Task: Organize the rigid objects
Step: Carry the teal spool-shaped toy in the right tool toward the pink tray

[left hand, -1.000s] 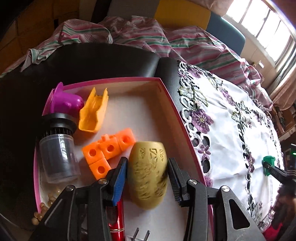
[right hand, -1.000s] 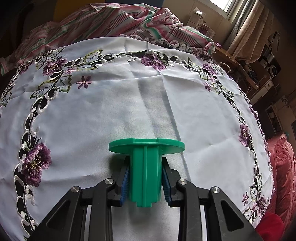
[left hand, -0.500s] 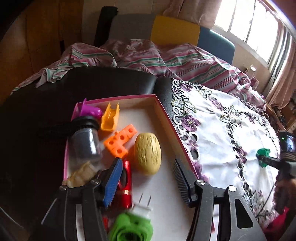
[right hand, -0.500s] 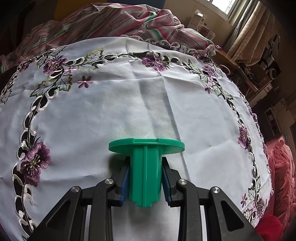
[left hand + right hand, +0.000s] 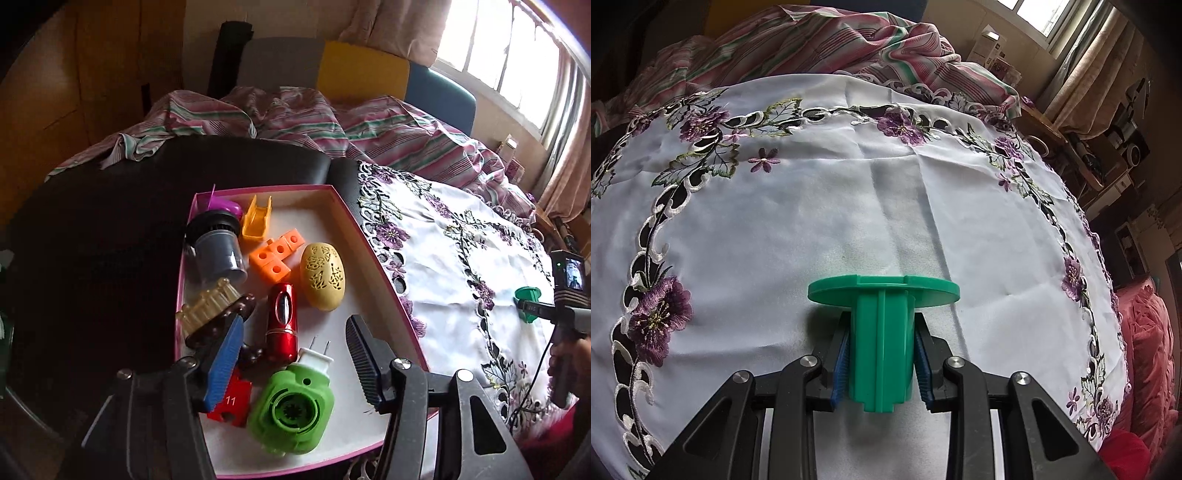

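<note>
Clamping a green flanged spool (image 5: 882, 339), the right gripper (image 5: 882, 360) has both blue pads pressed on the spool's ribbed stem, flange pointing away from the camera, over the white embroidered tablecloth (image 5: 812, 206); whether the spool touches the cloth can't be told from this view. Left wrist view gives the wider scene: same spool (image 5: 526, 299) seen small at far right, held by the right gripper (image 5: 532, 308) above the cloth (image 5: 461, 266), well apart from the pink-rimmed box (image 5: 384, 280). Left gripper (image 5: 291, 354) hangs over the box's near end, fingers wide apart, holding nothing. Only this view shows the box contents: yellow perforated egg (image 5: 323, 281), orange blocks (image 5: 277, 254), orange scoop (image 5: 256, 221), grey jar with black lid (image 5: 218, 247), purple piece (image 5: 225, 205), red cylinder (image 5: 282, 325), green plug-in device (image 5: 291, 406), red tag marked 11 (image 5: 231, 402), clear ribbed piece (image 5: 207, 310). Right view shows striped bedding (image 5: 812, 44) behind the cloth.
</note>
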A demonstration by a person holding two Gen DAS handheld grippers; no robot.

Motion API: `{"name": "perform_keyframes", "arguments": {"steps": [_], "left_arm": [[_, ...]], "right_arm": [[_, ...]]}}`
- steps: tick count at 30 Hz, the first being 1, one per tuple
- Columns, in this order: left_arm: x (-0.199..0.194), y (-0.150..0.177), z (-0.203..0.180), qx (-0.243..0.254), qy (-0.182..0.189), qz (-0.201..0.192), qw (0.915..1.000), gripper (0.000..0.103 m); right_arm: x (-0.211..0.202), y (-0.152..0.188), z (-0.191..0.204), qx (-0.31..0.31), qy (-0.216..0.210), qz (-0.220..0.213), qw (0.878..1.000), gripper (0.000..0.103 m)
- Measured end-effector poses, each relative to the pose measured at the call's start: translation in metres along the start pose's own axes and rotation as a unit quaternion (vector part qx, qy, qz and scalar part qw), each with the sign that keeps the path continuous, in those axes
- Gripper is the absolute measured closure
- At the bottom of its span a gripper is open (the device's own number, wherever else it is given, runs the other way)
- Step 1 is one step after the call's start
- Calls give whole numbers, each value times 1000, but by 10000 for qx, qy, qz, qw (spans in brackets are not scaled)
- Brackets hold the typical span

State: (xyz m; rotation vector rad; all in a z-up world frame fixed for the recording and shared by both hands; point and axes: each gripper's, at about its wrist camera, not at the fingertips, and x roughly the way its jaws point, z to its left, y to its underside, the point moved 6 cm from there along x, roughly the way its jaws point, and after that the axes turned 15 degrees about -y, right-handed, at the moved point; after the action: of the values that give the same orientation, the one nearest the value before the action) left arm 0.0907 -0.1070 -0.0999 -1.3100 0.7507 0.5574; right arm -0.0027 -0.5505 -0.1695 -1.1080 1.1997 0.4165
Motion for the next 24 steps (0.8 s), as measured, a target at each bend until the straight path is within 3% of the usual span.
{"name": "perform_keyframes", "arguments": {"steps": [10, 24], "left_arm": [[4, 8, 8, -62, -84, 96, 9999, 43], [2, 11, 13, -76, -173, 76, 9998, 42]], "right_arm": [[-2, 1, 1, 4, 12, -12, 10000, 73], [-4, 1, 11, 103, -431, -17, 9990, 73]]}}
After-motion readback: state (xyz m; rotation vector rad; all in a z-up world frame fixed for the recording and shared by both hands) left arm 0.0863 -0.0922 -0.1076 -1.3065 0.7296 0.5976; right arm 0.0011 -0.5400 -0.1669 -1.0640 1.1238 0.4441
